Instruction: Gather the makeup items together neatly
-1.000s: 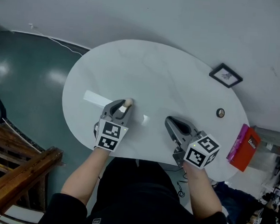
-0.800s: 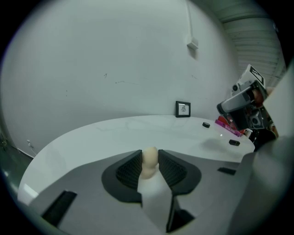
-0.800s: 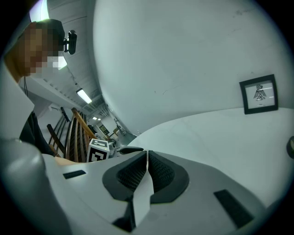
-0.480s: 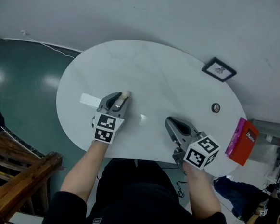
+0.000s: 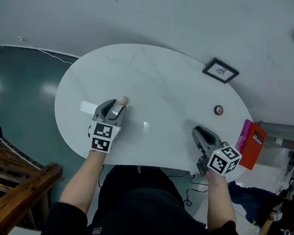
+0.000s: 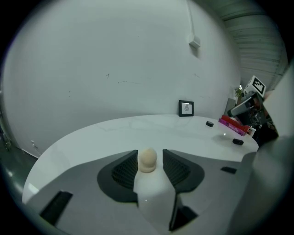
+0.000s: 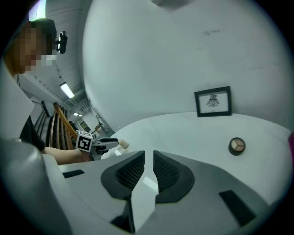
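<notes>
A beige egg-shaped makeup sponge [image 6: 147, 159] stands on the white oval table [image 5: 155, 79], left of the middle. My left gripper [image 5: 118, 107] has its jaws on either side of it. They have just been opening, and a thin gap shows on each side of the sponge [image 5: 121, 101], so the gripper is open. A small round compact [image 5: 218, 110] lies far to the right; it also shows in the right gripper view [image 7: 236, 146]. My right gripper [image 5: 197, 129] is shut and empty, low over the table near its front right edge.
A small black picture frame [image 5: 220, 70] stands at the table's back right against the wall. A pink and red box [image 5: 251, 144] sits just past the table's right end. Wooden furniture [image 5: 14, 195] stands on the floor at lower left.
My right gripper has swung to the right, closer to the compact and the box. The left gripper has stayed put and its jaws have spread off the sponge.
</notes>
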Motion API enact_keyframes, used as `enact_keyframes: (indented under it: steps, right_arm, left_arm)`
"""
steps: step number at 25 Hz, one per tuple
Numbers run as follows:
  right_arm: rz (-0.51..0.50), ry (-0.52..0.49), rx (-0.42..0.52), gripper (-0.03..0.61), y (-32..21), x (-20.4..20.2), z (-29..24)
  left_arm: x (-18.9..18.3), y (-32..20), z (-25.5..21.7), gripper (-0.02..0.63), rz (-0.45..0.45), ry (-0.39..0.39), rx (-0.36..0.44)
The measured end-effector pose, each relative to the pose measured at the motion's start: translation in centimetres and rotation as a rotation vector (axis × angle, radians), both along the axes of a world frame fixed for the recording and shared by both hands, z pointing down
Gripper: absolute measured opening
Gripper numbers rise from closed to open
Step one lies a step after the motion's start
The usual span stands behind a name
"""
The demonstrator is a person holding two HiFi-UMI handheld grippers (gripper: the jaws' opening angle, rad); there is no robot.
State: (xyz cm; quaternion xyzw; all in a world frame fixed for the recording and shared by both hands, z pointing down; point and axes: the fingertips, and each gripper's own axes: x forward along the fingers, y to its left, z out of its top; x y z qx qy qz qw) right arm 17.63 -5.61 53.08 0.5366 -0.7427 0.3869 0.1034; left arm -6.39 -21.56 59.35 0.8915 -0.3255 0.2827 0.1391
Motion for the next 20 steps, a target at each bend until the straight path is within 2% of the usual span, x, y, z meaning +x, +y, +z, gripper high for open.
enact_keyframes:
  steps: [2,5,8,13,16,20]
  right_arm:
    - [0.052,0.023,0.01,0.04,1.1,2.4,-0.5]
    - [0.112,0.035,0.072,0.04,2.1,4.7,-2.5]
    - [0.144,0.032,0.156,0.04,2.2,5.5,-4.9]
    - [0.144,0.022,0.25,0.04,2.6,5.7,-7.1]
    - [0.14,0.027,0.245,0.04,3.6,6.1,-6.8]
    - [0.135,0.054,0.209,0.04,5.6,7.0,-5.3]
  left_arm:
    - [-0.3,0.2,-0.7,0.178,-0.011,-0.005,0.012]
    - [-0.3,1.0,-2.8,0.17,-0.02,0.003,0.04]
    - [0.4,2.1,-5.6,0.141,-0.015,0.033,0.069]
    - [2.3,4.4,-10.6,0.101,-0.002,0.096,0.096]
    - [4.1,6.1,-13.0,0.055,0.026,0.149,0.1]
    - [7.1,8.6,-14.9,0.031,0.082,0.184,0.108]
